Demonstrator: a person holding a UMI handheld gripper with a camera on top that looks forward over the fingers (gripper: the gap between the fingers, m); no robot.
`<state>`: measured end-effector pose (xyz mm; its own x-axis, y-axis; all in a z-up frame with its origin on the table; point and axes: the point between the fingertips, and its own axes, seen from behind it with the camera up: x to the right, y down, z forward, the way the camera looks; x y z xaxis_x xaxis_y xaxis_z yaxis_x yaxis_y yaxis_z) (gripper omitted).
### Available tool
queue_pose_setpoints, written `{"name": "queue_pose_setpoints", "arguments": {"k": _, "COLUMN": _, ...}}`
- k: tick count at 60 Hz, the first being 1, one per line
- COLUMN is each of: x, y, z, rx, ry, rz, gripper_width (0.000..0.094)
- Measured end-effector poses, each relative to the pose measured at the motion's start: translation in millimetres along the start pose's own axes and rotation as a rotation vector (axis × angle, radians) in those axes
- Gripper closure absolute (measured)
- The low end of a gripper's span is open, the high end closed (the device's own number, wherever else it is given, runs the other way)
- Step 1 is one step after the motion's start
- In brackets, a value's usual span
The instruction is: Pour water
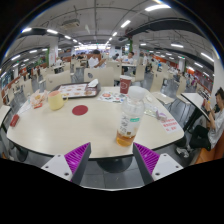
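Observation:
A clear plastic bottle (pixel 130 115) with a white cap and amber liquid at its bottom stands upright near the front edge of a round cream table (pixel 95 125), just ahead of my fingers and toward the right one. A cup (pixel 56 100) with yellowish content stands at the table's far left. My gripper (pixel 112 158) is open and empty, its purple pads (pixel 77 155) wide apart below the table edge, short of the bottle.
A red round coaster (pixel 80 110) lies mid-table. Papers lie at the table's back (pixel 77 91) and right (pixel 165 123). A small red item (pixel 125 87) stands at the back. A person (pixel 213 112) sits at the right. Other tables and chairs fill the hall beyond.

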<state>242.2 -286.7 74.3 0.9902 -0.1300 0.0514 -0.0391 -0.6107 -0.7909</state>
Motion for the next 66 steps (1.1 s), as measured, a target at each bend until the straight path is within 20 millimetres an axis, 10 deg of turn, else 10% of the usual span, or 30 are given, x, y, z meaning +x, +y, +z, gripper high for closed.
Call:
{"name": "queue_pose_setpoints", "arguments": {"k": 13, "x": 54, "y": -32, "z": 66, "rx": 0.085, "ry": 0.010, "rz": 0.023, "gripper_width": 0.0088}}
{"name": "queue_pose_setpoints", "arguments": {"k": 24, "x": 53, "y": -49, "z": 111, "rx": 0.111, "ry": -0.008, "rz": 0.032, "gripper_width": 0.0206}}
{"name": "queue_pose_setpoints", "arguments": {"k": 27, "x": 55, "y": -55, "z": 118, "rx": 0.133, "ry": -0.001, "rz": 0.037, "gripper_width": 0.0388}}
{"name": "queue_pose_setpoints", "arguments": {"k": 47, "x": 50, "y": -65, "z": 116, "rx": 0.113, "ry": 0.068, "rz": 0.019, "gripper_width": 0.0490}}
{"name": "queue_pose_setpoints", "arguments": {"k": 66, "x": 23, "y": -200, "z": 105, "rx": 0.189, "ry": 0.309, "rz": -0.385, "gripper_width": 0.0492}}
